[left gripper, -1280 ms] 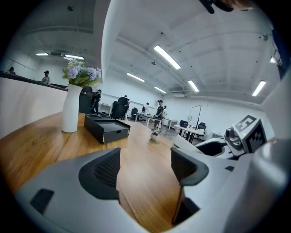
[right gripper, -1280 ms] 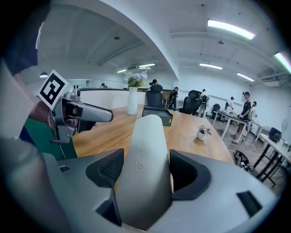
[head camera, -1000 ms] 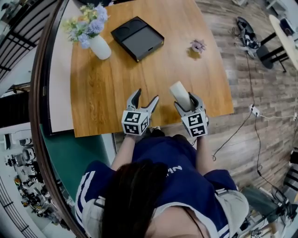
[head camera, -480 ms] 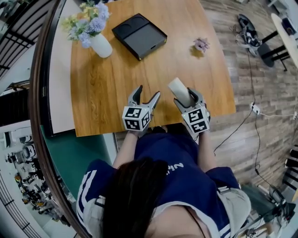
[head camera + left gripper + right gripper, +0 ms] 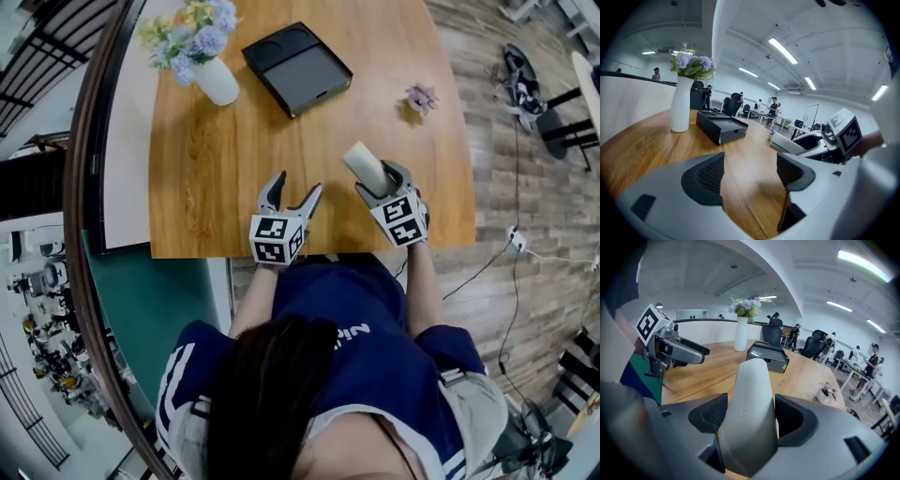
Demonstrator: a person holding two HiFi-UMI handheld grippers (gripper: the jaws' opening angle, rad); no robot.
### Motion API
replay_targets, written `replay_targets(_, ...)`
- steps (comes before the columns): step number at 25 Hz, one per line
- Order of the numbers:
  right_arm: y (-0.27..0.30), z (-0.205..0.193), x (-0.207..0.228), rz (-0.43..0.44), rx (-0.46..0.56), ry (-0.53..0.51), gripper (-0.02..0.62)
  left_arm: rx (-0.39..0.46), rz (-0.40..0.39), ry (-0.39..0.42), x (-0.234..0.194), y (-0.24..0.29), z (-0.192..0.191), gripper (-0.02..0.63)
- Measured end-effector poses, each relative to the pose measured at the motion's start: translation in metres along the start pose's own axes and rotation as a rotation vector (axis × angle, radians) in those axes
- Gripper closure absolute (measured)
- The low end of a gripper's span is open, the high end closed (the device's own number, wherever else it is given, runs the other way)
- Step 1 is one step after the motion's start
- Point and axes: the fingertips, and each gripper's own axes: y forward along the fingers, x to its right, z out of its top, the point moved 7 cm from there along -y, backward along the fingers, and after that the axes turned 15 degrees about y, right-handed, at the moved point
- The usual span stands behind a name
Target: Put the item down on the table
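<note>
Clamping item (image 5: 750,376), right hand-held gripper (image 5: 751,416), base hidden

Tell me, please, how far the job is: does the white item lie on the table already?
Not yet. Done: the right gripper has the white item clamped between its jaws, over the wooden table near its front edge. In hand: the item is held tilted, apparently clear of the wood. Left: lower it onto the table and open the jaws. The left gripper is open and empty.
</note>
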Motion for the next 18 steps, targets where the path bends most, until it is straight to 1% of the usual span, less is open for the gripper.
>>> replay_targets(3, 0.013, -0.001, 0.013, 0.018, -0.031, 0.011, 0.272, 0.000, 0.023, -0.016, 0.000, 0.003, 0.002, 0.268)
replay_targets(8, 0.033, -0.001, 0.033, 0.064, -0.060, 0.076, 0.272, 0.004, 0.070, -0.018, 0.003, 0.004, 0.007, 0.268)
replay_targets(13, 0.050, 0.000, 0.048, 0.083, -0.095, 0.101, 0.272, -0.012, 0.115, -0.030, 0.001, 0.003, 0.004, 0.269)
replay_targets(18, 0.065, 0.004, 0.059, 0.089, -0.116, 0.098, 0.272, -0.024, 0.156, -0.045, -0.002, 0.001, 0.001, 0.269)
